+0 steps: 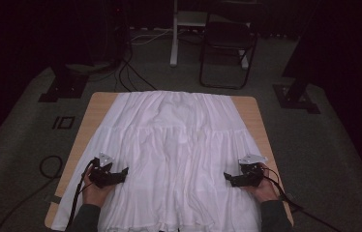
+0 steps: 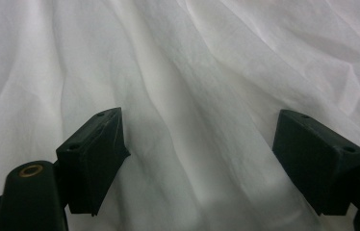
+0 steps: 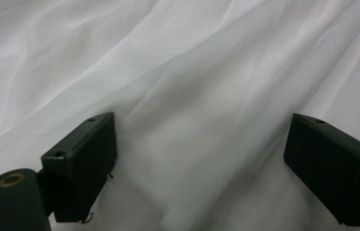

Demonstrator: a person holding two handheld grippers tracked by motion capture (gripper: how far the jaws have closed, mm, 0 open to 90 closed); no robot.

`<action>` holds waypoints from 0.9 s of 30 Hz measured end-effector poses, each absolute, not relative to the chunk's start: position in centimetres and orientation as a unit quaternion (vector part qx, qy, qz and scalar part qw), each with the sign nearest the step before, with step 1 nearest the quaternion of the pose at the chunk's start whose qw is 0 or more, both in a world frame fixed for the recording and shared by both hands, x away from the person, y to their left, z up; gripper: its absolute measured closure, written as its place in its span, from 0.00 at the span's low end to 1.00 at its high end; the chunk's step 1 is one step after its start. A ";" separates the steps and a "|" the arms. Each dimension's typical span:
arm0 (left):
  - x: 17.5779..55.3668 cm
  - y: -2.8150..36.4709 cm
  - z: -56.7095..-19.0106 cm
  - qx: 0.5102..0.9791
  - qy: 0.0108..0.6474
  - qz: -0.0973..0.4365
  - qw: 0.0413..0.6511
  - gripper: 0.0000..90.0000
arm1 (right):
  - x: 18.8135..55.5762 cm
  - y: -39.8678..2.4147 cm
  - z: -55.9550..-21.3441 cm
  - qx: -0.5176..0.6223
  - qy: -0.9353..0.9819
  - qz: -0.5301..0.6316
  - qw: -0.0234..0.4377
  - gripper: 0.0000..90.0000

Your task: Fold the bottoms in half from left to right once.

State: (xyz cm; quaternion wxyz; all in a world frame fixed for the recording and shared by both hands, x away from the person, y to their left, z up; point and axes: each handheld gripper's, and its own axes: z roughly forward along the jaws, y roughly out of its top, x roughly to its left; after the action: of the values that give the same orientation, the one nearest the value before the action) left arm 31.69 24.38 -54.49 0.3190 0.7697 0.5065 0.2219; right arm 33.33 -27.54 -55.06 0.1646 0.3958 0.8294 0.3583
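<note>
I see my left gripper point(image 1: 121, 172) with its jaws spread wide, nothing between them; in the left gripper view only cloth point(image 2: 192, 72) lies under the gap. My right gripper point(image 1: 228, 178) is the same, jaws wide apart and holding nothing, the cloth passing below them. I can read no brand, label or writing on anything.

The cloth point(image 1: 174, 145) lies flat on the table point(image 1: 99, 104), from the far edge down over the near edge. The left gripper is over its left part near the near left corner, the right gripper over its right part near the near right corner, and both point inward toward the middle of the cloth. Whether the jaws touch it I cannot tell.

The cloth is white, thin and soft, with long folds and a gathered seam across. The jaws are black, blocky and matte. The table is light wood, bare along its left and right edges.
</note>
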 end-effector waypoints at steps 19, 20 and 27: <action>30.4 27.7 -51.5 0.741 0.525 0.253 0.334 0.28 | 33.4 -27.1 -55.1 0.394 0.830 0.358 0.166 0.13; 30.2 28.7 -51.4 0.734 0.534 0.263 0.327 0.26 | 33.4 -27.1 -55.1 0.394 0.830 0.359 0.166 0.13; 29.9 34.3 -52.2 0.693 0.599 0.260 0.305 0.21 | 33.4 -27.1 -55.1 0.394 0.830 0.359 0.166 0.13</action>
State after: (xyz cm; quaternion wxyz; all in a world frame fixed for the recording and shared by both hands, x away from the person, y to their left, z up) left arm 29.89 34.33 -52.15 0.3048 0.6931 0.5994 0.2595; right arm 33.43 -27.09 -55.06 0.1662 0.3941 0.8297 0.3588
